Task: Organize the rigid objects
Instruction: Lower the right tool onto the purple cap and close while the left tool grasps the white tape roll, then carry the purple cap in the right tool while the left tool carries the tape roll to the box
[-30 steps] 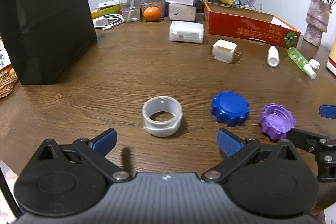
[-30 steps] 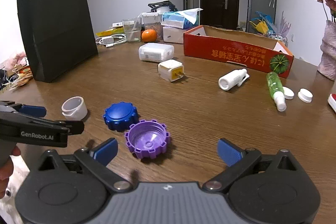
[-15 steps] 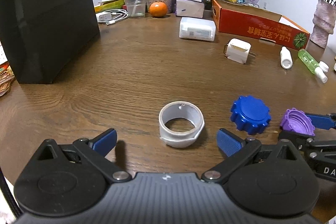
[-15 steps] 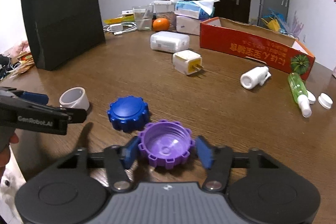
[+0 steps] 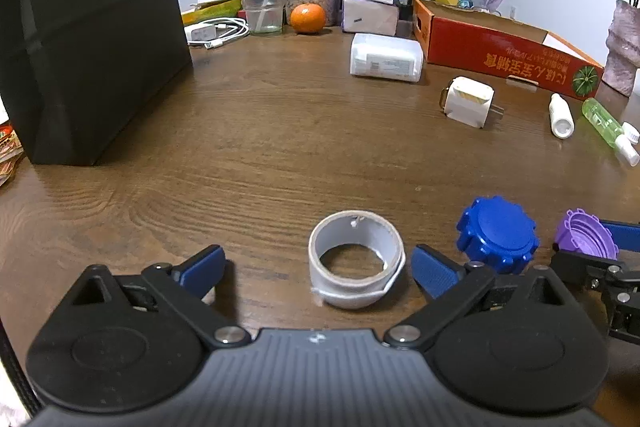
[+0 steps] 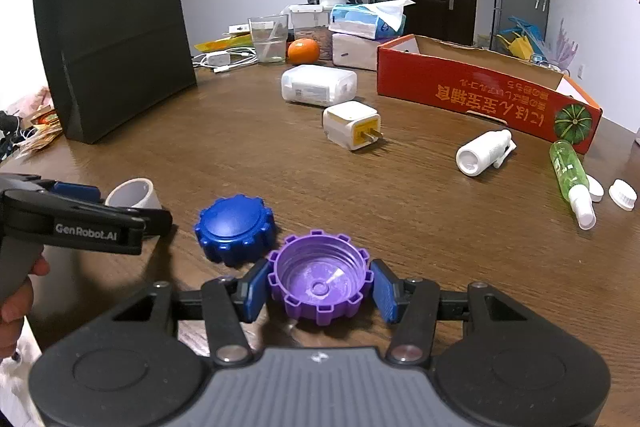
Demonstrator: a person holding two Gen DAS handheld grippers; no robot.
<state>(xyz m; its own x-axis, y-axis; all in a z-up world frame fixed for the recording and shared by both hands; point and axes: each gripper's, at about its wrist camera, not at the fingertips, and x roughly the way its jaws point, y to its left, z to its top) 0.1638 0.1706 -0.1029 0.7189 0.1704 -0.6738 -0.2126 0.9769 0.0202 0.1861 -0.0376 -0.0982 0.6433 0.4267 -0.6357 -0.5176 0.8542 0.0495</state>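
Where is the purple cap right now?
In the right wrist view, the purple cap sits open side up between the right hand-held gripper pads, just right of the blue cap.

Open left tool [image 5: 318,267] flanking grey ring [image 5: 356,264], blue cap [image 5: 497,235] right, wooden table [image 5: 260,147]

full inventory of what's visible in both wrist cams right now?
purple cap: 1, purple, open side up, between the right fingers
blue cap: 1, blue, table front
tape ring: 1, grey-white, between the left fingers, not gripped
plug adapter: 1, white, mid table
white pack: 1, white, behind the adapter
white bottle: 1, lying down
green bottle: 1, lying down
loose small caps: 2, white, right edge
red box: 1, red, open-topped
orange: 1, far side
black bag: 1, upright, left
table: 1, brown wood
left gripper: open
right gripper: shut on the purple cap
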